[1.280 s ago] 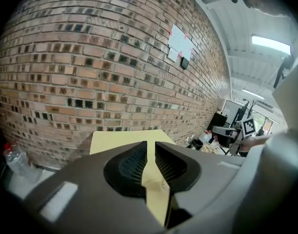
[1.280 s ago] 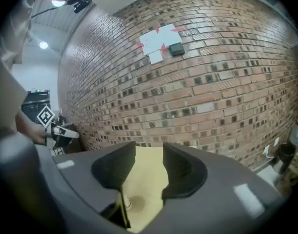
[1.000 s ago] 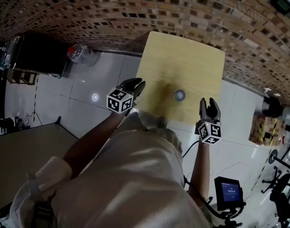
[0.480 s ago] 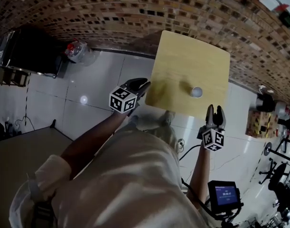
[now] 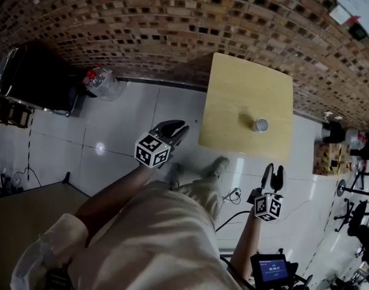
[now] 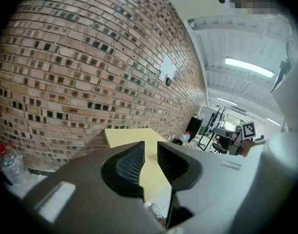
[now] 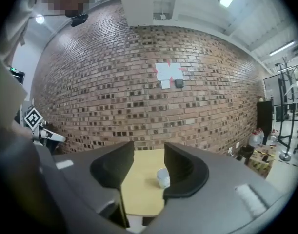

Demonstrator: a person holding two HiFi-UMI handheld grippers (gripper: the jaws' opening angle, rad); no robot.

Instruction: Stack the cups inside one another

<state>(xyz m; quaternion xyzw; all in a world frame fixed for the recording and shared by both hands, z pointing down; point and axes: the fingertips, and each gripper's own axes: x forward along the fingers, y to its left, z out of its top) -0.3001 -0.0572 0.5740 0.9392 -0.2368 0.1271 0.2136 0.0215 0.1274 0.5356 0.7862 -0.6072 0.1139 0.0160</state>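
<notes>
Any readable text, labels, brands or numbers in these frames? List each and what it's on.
No words or numbers can be read in any view.
White paper sheets taped on the red brick wall: too small to read.
Blue-lit screen of the black device on the floor: print is there, but blurred.

Back wall (image 5: 172, 17) is red-brown brick with white paper sheets (image 7: 168, 72) taped on it. Floor (image 5: 124, 119) is glossy pale tile with lamp glare. A square light-wood worktop (image 5: 232, 101) stands close to the wall. To its left, a clear plastic bottle (image 5: 101, 80) with a red cap sits on the floor beside a black cabinet (image 5: 39, 71). Ceiling is white with strip lights (image 6: 248, 67). Small lit screen (image 5: 272, 269) at bottom right — stands and boxes cluttered along the right side.
</notes>
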